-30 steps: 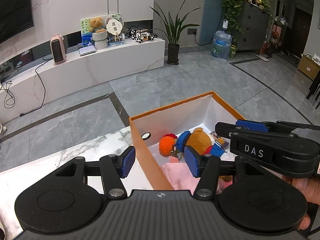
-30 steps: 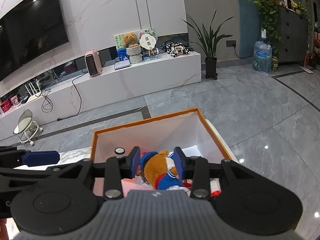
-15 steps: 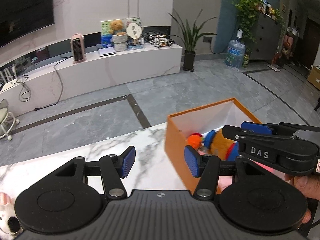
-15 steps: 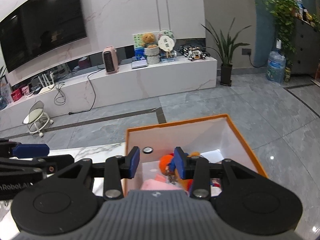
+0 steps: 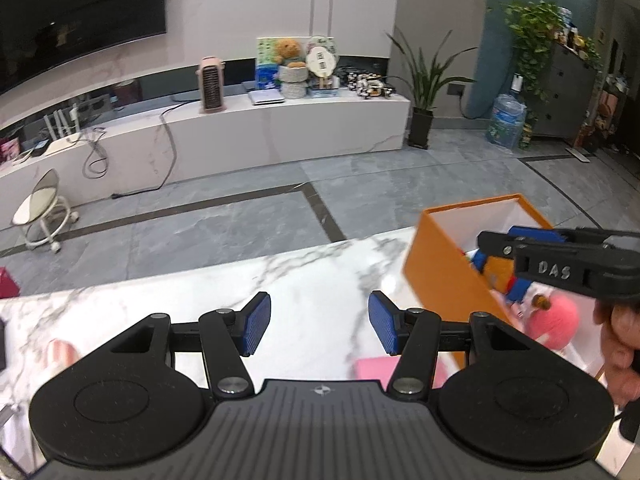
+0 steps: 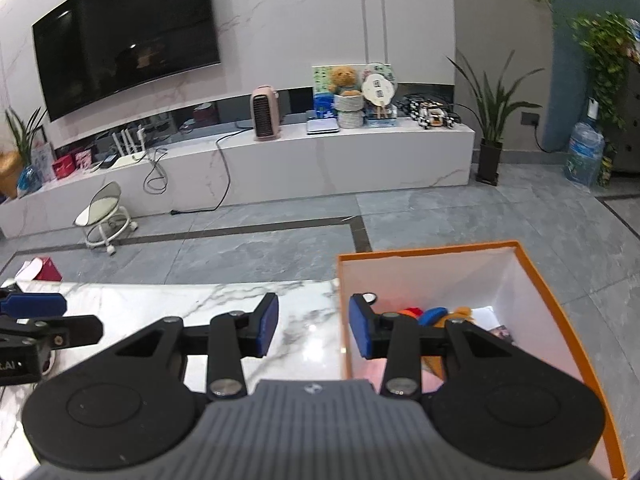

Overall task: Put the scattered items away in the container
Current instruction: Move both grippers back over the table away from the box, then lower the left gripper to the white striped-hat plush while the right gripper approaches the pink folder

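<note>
An orange box point(image 5: 444, 272) with a white inside stands on the marble table point(image 5: 312, 280); it also shows in the right wrist view point(image 6: 560, 320). Inside lie a brown, blue and orange plush toy point(image 6: 436, 316) and a pink item point(image 5: 556, 320). My left gripper point(image 5: 318, 328) is open and empty above the table, left of the box. My right gripper point(image 6: 314, 330) is open and empty, straddling the box's left wall. A pink flat item point(image 5: 372, 368) lies under my left gripper's right finger. A pink and white thing point(image 5: 60, 354) sits at the table's left, blurred.
The table's far edge point(image 6: 180, 285) drops to a grey tiled floor. A white stool point(image 6: 106, 216) and a red box point(image 6: 46, 270) stand on the floor. A long TV bench point(image 6: 320, 160) lines the far wall.
Both grippers have swung left, away from over the box. The box has shifted to the right in both views, and more of the marble table shows. Both stay open.
</note>
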Motion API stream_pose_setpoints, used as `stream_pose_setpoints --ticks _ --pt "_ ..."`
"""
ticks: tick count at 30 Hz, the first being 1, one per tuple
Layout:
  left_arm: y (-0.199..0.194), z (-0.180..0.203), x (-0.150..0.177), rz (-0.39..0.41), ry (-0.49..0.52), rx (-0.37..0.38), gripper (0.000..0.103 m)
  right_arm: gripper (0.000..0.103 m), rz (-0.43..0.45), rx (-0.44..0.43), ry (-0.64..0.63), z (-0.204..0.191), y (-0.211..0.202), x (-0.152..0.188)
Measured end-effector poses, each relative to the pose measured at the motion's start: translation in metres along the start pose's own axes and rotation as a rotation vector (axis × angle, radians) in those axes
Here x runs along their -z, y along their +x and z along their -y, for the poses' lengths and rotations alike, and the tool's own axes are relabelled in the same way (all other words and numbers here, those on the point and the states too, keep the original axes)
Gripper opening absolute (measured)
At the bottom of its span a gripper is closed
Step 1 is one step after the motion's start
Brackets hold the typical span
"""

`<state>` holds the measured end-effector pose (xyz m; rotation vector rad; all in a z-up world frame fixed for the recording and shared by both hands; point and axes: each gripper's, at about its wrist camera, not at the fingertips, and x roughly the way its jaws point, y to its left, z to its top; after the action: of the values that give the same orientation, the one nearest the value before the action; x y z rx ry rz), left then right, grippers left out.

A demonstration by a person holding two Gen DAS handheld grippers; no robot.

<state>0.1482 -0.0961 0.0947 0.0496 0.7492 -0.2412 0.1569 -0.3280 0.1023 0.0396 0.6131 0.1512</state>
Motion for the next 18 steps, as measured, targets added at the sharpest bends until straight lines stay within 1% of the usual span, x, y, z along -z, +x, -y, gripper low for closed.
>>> stream_pose_setpoints --ticks 4,9,18 --pt "-0.011 -0.026 0.012 -0.006 -0.025 -0.026 0.064 0.043 -0.009 0.000 -0.042 -0.013 0.001 0.003" --pt "-0.023 -0.058 0.029 -0.018 -0.063 -0.059 0.064 0.043 -0.019 0.002 -0.052 -0.020 0.004 0.005" --pt "-0.030 -0.106 0.065 -0.048 -0.136 -0.088 0.064 0.043 -0.049 -0.014 -0.138 -0.047 0.011 0.016"
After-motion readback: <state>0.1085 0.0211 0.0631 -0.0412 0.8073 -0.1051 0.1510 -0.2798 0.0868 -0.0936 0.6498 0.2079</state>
